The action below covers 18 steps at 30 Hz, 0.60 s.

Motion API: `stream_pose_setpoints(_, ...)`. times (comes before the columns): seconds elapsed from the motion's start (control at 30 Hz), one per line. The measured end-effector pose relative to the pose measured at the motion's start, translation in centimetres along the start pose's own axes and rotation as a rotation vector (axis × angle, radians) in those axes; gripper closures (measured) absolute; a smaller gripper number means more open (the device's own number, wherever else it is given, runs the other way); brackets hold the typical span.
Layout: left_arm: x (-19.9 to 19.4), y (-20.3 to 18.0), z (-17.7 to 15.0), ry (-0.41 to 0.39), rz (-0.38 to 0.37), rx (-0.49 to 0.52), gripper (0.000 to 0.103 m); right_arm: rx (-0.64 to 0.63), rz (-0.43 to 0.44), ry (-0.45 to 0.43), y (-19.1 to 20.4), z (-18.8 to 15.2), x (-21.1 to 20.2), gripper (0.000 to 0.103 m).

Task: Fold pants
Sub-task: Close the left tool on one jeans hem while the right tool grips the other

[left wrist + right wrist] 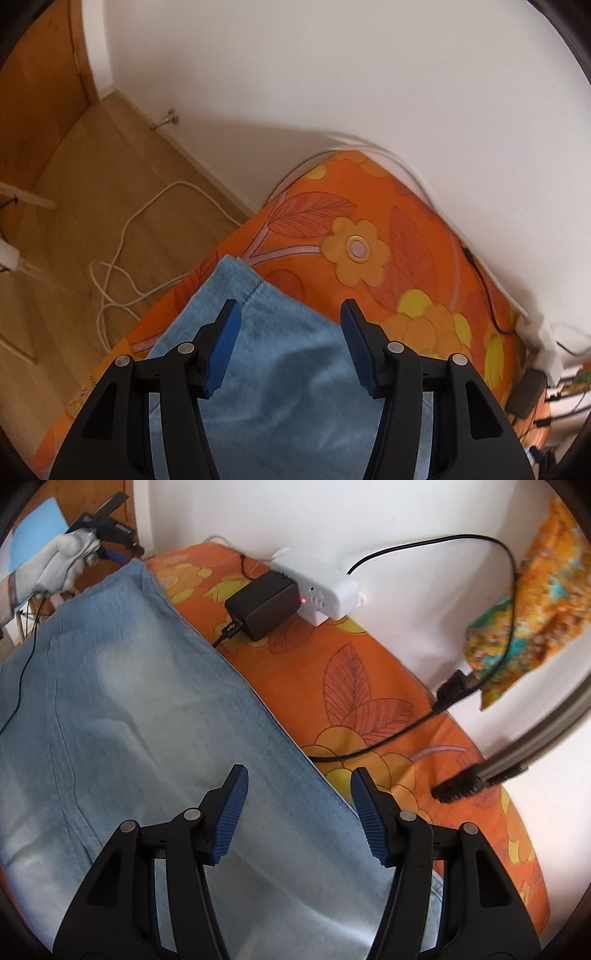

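Light blue denim pants (pixel 129 701) lie flat along an orange flowered bedcover (pixel 351 672). My right gripper (pixel 300 771) hovers over their long edge nearest the wall, jaws apart, with nothing pinched. One narrow end of the pants (pixel 280 369) reaches the bed's corner, close to the edge of the bedcover (pixel 369 221). My left gripper (pixel 290 306) stands open just above that end, cloth showing below the gap between its blue pads. The right wrist view shows the left gripper (pixel 127 552) at the pants' far end, held by a white-gloved hand (pixel 59 568).
A white power strip (pixel 317 590) with a black adapter (pixel 262 603) lies on the bed by the wall. A black cable (pixel 369 746) crosses the cover beside the pants, and a metal leg (pixel 517 760) stands right of it. White cables (pixel 122 240) trail on the wooden floor.
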<state>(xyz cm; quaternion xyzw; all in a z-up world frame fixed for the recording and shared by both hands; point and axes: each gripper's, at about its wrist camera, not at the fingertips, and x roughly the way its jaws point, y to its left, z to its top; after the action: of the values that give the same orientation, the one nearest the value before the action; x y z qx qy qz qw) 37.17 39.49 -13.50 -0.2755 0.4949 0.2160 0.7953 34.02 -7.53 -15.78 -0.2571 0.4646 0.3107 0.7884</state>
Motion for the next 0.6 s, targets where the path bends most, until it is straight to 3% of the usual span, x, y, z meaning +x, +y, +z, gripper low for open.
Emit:
stream_pose_setpoints(0.2, 1.7, -0.3, 0.1, 0.020, 0.061, -0.006, 0.048, -0.016, 0.030, 0.009, -0.5, 0.5, 1.3, 0.042)
stream_pose_setpoints(0.3, 1.9, -1.1, -0.1, -0.006, 0.105, 0.042, 0.049, -0.008, 0.047, 0.007, -0.8, 0.7, 1.6, 0.042)
stream_pose_setpoints(0.43, 1.8, -1.0, -0.5, -0.062, 0.180, 0.072, 0.084, 0.009, 0.072, 0.003, -1.6, 1.0, 1.9, 0.042)
stream_pose_setpoints(0.6, 1.4, -0.2, -0.7, -0.087, 0.147, 0.055, 0.091, 0.003, 0.092, 0.015, -1.8, 1.2, 2.7, 0.042)
